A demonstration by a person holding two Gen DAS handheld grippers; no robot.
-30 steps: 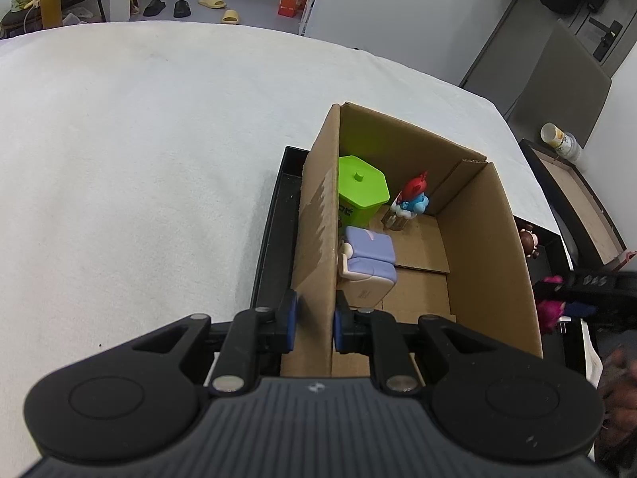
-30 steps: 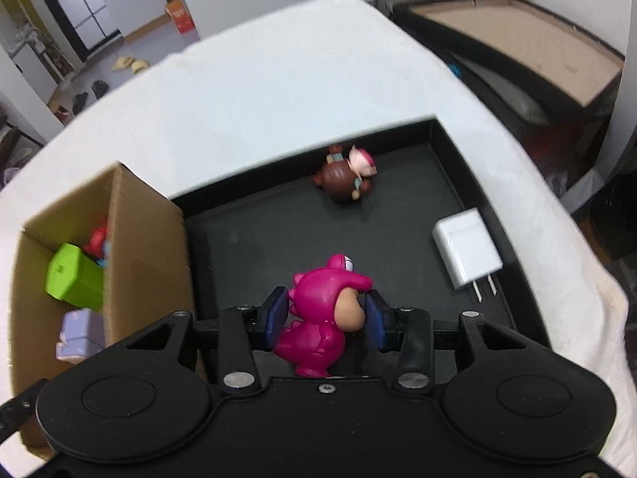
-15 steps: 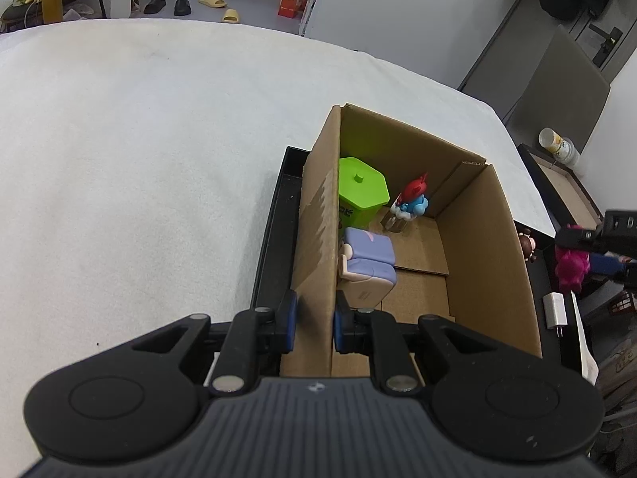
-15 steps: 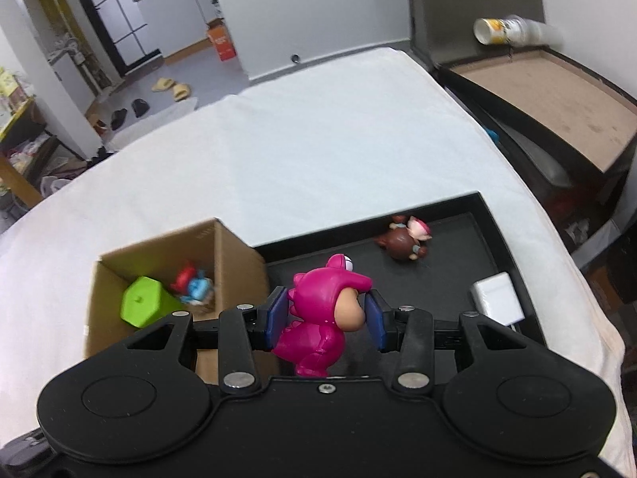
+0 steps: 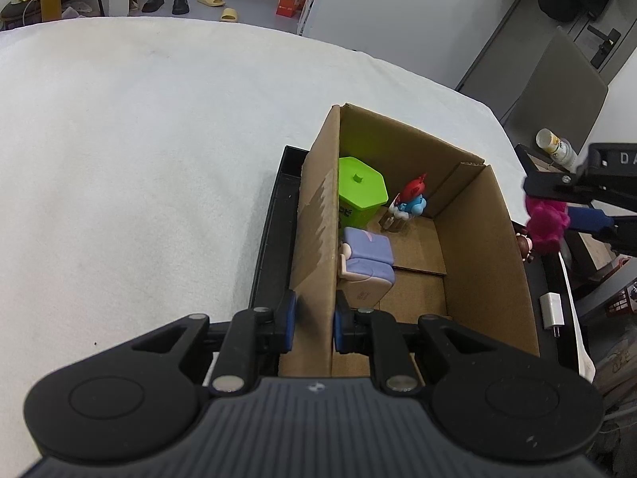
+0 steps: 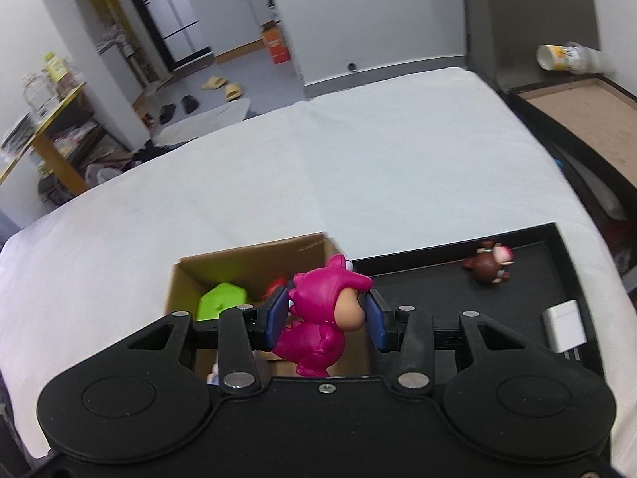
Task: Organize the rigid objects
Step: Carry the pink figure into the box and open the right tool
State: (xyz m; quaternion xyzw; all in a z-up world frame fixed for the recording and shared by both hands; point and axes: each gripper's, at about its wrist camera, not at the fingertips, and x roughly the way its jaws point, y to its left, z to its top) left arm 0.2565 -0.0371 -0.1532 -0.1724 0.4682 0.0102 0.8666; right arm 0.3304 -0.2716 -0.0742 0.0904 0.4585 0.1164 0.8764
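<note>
White worktop [image 5: 131,151] fills most of both frames. On it, lower centre in my left view, the black tray [image 5: 274,239] carries the cardboard box [image 5: 481,263], open side up, its long axis running from the bottom of the frame toward the upper right. My left gripper [image 5: 312,320] has its jaws clenched on the box's left wall, one blue pad outside, one inside. In the box: a green lidded container [image 5: 360,195] at the far left corner, a lilac block toy [image 5: 368,255] just in front of it, and a small red-and-blue figure [image 5: 412,199] at the far wall. In my right view, centre frame, my right gripper [image 6: 326,318] has its jaws grasping the pink dinosaur figure [image 6: 322,318], upright, long axis vertical, face pointing to the right of the frame, held in the air over the box's near corner. On the tray at the right, a brown bear figure [image 6: 487,267] lies tipped over, and a white charger [image 6: 563,330] lies at the right edge.
</note>
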